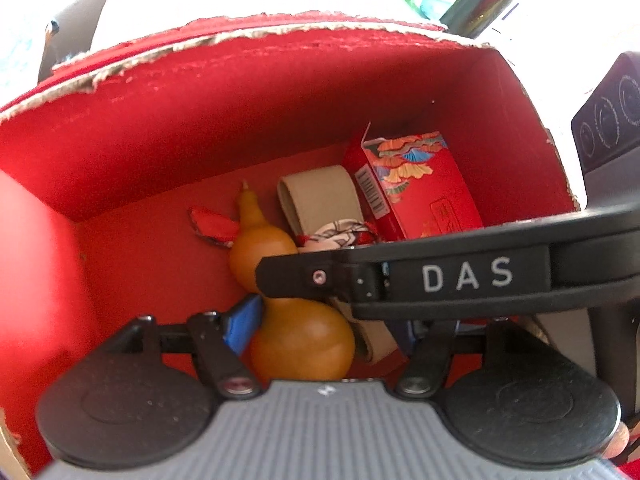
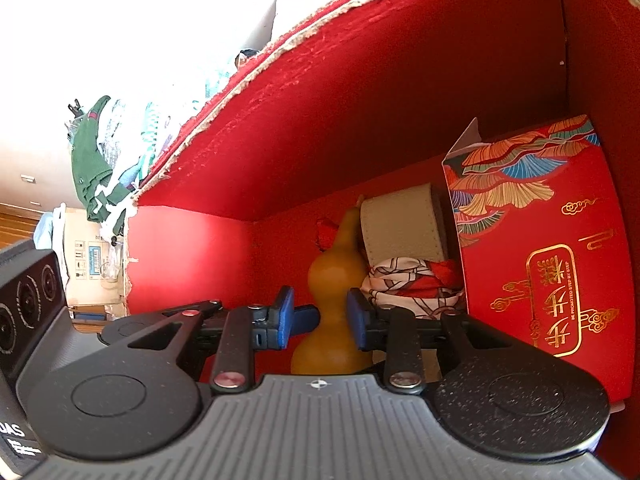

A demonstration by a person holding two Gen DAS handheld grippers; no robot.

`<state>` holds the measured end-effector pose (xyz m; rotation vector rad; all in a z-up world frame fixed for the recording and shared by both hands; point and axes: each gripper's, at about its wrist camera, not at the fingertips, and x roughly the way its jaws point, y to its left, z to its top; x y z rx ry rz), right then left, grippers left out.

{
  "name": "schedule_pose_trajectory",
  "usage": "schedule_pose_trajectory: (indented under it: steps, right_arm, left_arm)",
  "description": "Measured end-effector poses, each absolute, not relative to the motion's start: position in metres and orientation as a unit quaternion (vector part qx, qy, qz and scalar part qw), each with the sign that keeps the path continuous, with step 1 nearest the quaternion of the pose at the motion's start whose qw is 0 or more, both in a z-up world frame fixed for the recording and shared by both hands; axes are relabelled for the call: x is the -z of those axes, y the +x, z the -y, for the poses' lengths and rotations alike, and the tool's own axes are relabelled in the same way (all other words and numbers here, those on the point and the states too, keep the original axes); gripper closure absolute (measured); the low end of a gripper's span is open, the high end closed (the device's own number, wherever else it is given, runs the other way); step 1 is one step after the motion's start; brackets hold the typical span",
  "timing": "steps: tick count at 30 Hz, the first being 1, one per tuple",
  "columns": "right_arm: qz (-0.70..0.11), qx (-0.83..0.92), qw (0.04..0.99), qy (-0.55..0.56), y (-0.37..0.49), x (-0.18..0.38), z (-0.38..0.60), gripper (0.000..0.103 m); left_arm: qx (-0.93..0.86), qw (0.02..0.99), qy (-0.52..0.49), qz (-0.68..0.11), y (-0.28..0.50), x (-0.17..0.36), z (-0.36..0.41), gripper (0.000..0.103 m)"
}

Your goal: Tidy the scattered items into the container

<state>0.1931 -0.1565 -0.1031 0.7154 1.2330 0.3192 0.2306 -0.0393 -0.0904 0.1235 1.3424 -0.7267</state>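
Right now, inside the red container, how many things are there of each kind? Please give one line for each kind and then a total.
Gourd: 1
Red printed carton: 1
Beige folded strap: 1
Patterned red-and-white cloth: 1
Small red cloth piece: 1
Total: 5 in the red container

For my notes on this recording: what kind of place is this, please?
Probably a lived-in home. Past the torn red box, clothes hang in a heap, a cardboard carton stands on a wooden floor.
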Motion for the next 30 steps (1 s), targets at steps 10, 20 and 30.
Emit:
schedule_pose_trajectory:
  steps: [10,20,30]
  right_arm:
    - [-0.561,-0.13,0.757,0.308,0.193,0.102,0.153,0.073]
    - [-0.547,-0.129,0.772,0.297,0.192,0.1,0.149,0.073]
    - [-0.537,-0.133,0.778,0.296,0.192,0.099,0.147,0.072]
  left_arm:
    - [0.305,0.748,0.052,-0.588,0.228,0.084,0.033,0.031]
    - [0.299,0.77,0.066,-0.56,0.223,0.076,0.032,0.031]
    - [0.285,0.784,0.085,-0.546,0.218,0.073,0.036,0.027]
